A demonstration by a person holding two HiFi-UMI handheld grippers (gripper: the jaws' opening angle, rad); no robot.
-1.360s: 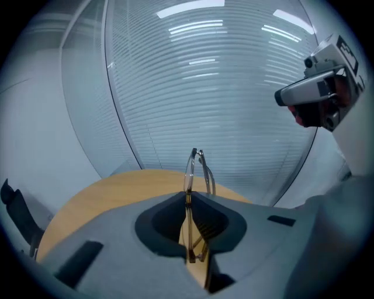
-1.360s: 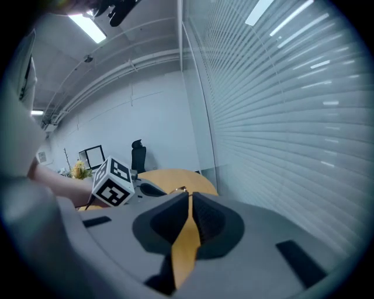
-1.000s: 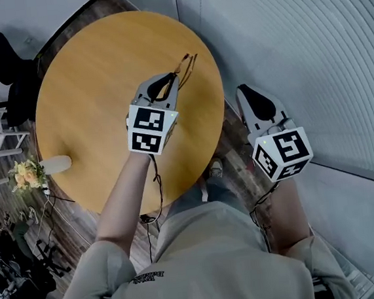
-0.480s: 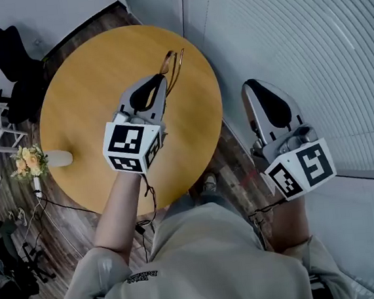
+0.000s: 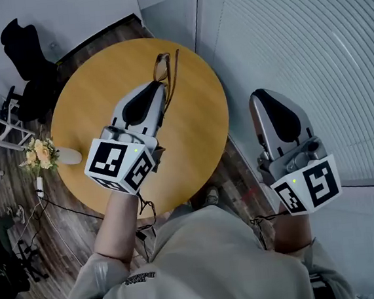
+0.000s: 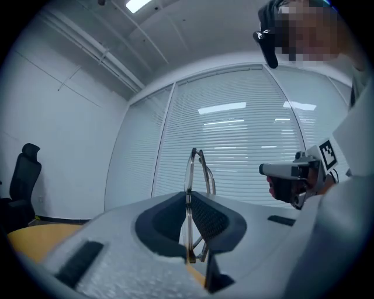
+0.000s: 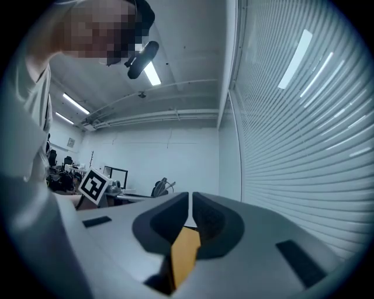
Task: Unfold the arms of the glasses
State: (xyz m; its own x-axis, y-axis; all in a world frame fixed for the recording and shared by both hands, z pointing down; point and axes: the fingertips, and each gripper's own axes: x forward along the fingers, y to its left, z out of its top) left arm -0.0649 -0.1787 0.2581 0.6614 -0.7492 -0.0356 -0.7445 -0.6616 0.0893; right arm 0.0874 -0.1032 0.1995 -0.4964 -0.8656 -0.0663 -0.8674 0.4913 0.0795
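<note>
The thin-framed glasses (image 5: pixel 164 66) are folded and stick out past the tips of my left gripper (image 5: pixel 160 84), which is shut on them, well above the round wooden table (image 5: pixel 199 138). In the left gripper view the frame (image 6: pixel 196 170) stands upright, pinched between the dark pads of the left gripper (image 6: pixel 188 197), with the folded arms close behind the lens rim. My right gripper (image 5: pixel 265 94) is held up to the right of the table, beside the blinds. Its jaws (image 7: pixel 190 196) are shut with nothing between them. It also shows in the left gripper view as the right gripper (image 6: pixel 290 174), off to the right of the glasses.
A black office chair (image 5: pixel 25 54) stands at the far left of the table. A white vase with pale flowers (image 5: pixel 43 155) stands at the table's left edge. White blinds (image 5: pixel 309 48) cover the wall on the right. Cables (image 5: pixel 55 217) run over the floor.
Both grippers have risen toward the head camera. The left one carried the glasses up and away from the tabletop. The right one stayed shut and empty.
</note>
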